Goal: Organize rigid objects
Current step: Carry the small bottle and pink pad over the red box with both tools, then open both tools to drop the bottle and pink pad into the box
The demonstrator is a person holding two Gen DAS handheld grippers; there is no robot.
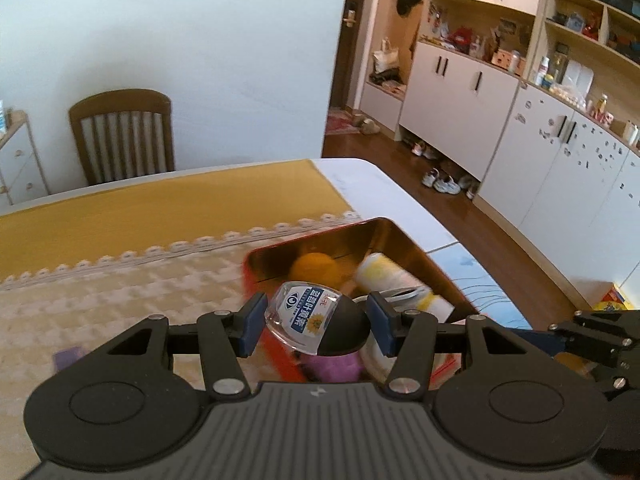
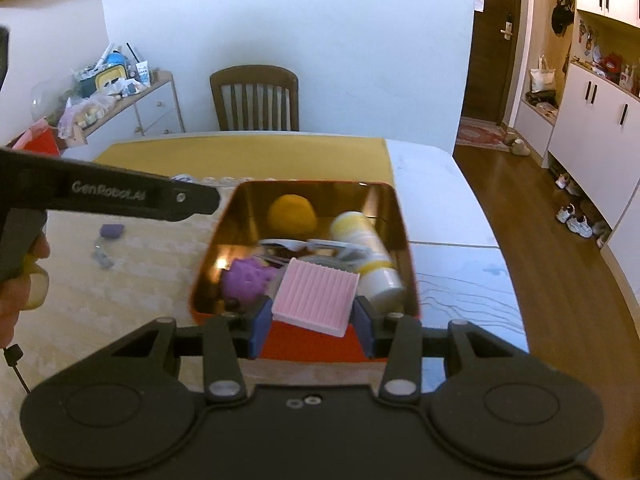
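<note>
Both grippers loaded, hovering at red metal tin point(image 2: 404, 236) w/ gold inside.

Left gripper point(image 1: 316, 322): blue pads pinching clear plastic bottle w/ black cap & blue-white label point(image 1: 310, 320), tilted, just above tin's near-left corner. Right gripper point(image 2: 310, 320): pads clamped on pink ribbed flat block point(image 2: 316, 294), over tin's near rim, slightly tilted. Inside tin: yellow round ball point(image 2: 291, 214) at far wall, white-yellow cylinder bottle point(image 2: 370, 256) along right wall, purple knobby toy point(image 2: 244, 276) near left; pretty full. Small purple piece point(image 2: 111, 231) on cream mat, left of tin, not yet packed. Risks: dropping pink block on tin's edge = tips out onto mat; bottle held at rounded sides, could slip/roll; both grippers crowding one tin, may bump; little free floor left inside.
</note>
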